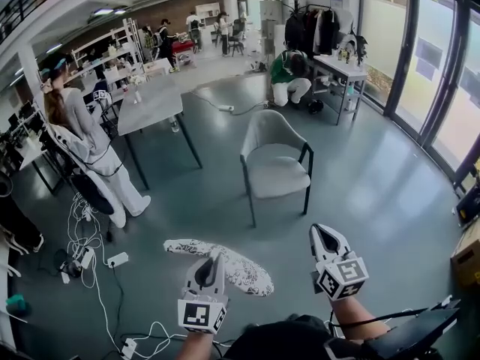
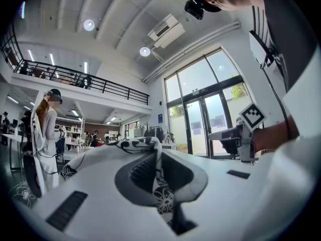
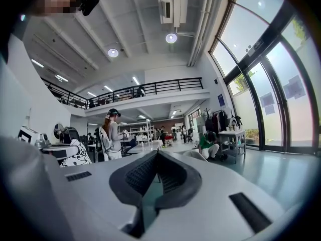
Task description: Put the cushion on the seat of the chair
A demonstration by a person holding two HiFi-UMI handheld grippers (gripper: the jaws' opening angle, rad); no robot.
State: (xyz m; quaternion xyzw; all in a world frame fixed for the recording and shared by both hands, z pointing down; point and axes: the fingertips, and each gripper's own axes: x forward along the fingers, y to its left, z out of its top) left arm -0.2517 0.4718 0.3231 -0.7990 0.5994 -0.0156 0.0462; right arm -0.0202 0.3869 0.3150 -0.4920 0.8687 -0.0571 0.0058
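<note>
**A:** What is the left claw (image 1: 213, 264) doing?

**B:** It is pinching an edge of the cushion (image 1: 241, 271). In the left gripper view the black-and-white patterned cloth is running right between the pads, and the jaws are squeezing together on it.

**A:** And where is the cushion sitting?

**B:** It is not sitting anywhere. It is hanging in the air over the grey floor (image 1: 360, 178), low in the head view, spreading out to the left and right of the left claw.

**A:** Is it touching the chair (image 1: 274, 175)?

**B:** No. The grey chair is standing well apart from it, further ahead, with its seat facing the person and carrying nothing.

**A:** Is the right claw (image 1: 325, 233) helping?

**B:** No. It is pointing forward beside the cushion, apart from it. In the right gripper view its tips are meeting and nothing is lying between them.

**A:** What else is showing?

**B:** A grey desk (image 1: 150, 103) is standing to the left of the chair. A standing person (image 1: 86, 137) is facing it, with white cables (image 1: 94, 265) trailing on the floor nearby. Behind the chair a crouching person (image 1: 289, 77) in green is bending down, and glass doors (image 1: 427, 73) are lining the right side.
</note>
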